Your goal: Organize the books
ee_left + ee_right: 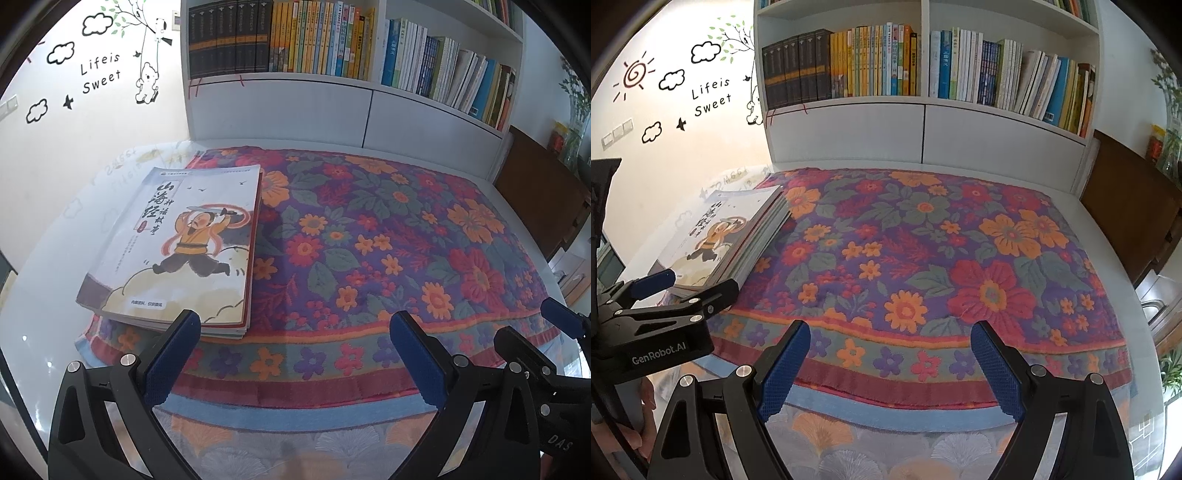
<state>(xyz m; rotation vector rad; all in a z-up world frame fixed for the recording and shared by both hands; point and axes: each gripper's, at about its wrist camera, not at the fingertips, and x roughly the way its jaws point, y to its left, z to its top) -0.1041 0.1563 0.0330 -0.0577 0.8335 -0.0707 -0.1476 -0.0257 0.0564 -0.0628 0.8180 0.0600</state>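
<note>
Both the left hand-held gripper (pixel 295 325) and right hand-held gripper (pixel 890 336) hung wide open, gripping nothing, above the floral cloth (pixel 369 229); the book stack (pixel 177 251) lay just left.

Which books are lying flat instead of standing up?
The stack of books on the floral cloth's left edge lies flat; the shelved books stand upright or lean.

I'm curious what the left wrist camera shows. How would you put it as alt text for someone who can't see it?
A stack of books, topped by a cartoon warrior cover, lies at the left edge of a floral cloth on a white table. The left tongs stand open and empty in front. A white bookshelf full of upright books rises behind.
</note>
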